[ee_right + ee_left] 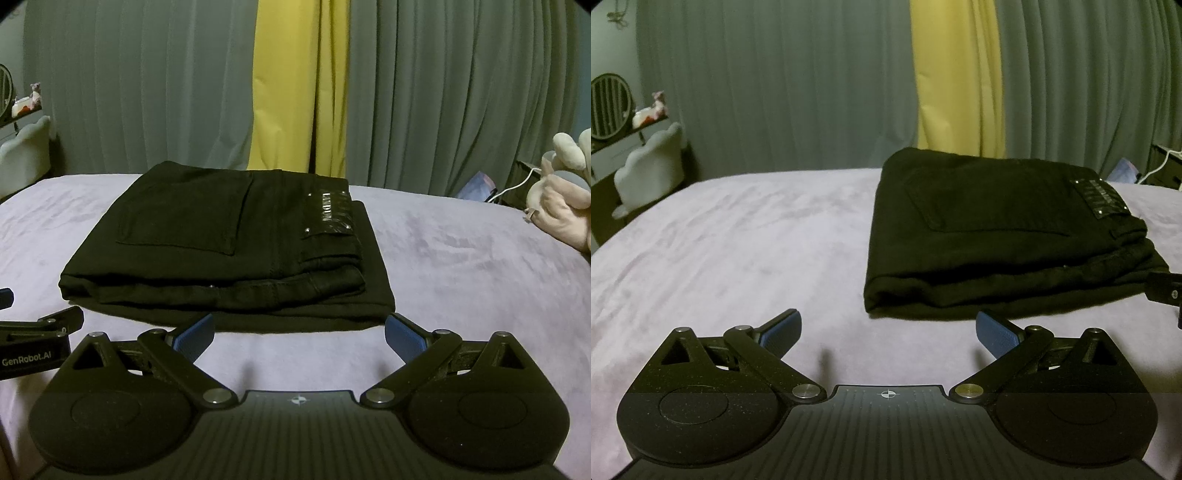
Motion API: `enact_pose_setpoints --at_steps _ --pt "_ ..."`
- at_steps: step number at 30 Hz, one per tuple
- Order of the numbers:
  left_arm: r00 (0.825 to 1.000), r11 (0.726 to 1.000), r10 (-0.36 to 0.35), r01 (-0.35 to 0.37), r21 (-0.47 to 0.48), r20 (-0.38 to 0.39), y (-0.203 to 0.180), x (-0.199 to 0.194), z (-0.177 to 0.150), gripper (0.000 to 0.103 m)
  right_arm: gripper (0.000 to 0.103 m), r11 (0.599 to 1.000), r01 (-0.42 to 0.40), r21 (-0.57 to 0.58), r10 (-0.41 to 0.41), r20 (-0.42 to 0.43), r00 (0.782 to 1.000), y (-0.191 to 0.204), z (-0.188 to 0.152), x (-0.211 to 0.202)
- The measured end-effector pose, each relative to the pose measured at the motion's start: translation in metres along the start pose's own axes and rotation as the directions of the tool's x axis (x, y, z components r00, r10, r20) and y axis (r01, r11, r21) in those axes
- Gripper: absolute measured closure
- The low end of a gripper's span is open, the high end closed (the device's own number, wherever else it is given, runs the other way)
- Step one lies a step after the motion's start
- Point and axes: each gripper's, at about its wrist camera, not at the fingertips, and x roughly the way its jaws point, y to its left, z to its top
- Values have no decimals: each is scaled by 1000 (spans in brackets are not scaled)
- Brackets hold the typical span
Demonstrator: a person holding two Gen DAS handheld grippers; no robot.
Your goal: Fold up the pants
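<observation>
Black pants [1004, 236] lie folded in a compact stack on the lilac bed cover [738, 240], back pocket and a shiny label patch on top. My left gripper [888, 332] is open, low over the cover, just short of the stack's near left corner. In the right wrist view the same pants [229, 243] lie straight ahead. My right gripper [299, 334] is open with nothing between its blue pads, a little short of the stack's near edge. The left gripper's body [33, 343] shows at the left border.
Grey curtains [775, 85] with a yellow panel [956, 74] hang behind the bed. A plush toy [565, 184] lies at the right edge of the bed. A white chair [650, 166] and a shelf stand at the far left. A white cable [517, 182] runs at the far right.
</observation>
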Motion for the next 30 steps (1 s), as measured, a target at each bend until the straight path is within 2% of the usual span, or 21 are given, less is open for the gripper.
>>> enact_pose_setpoints --at_steps 30 --pt "1000 1000 -7 7 -4 2 0 -1 0 0 4 1000 6 1 -6 -13 1000 3 -3 2"
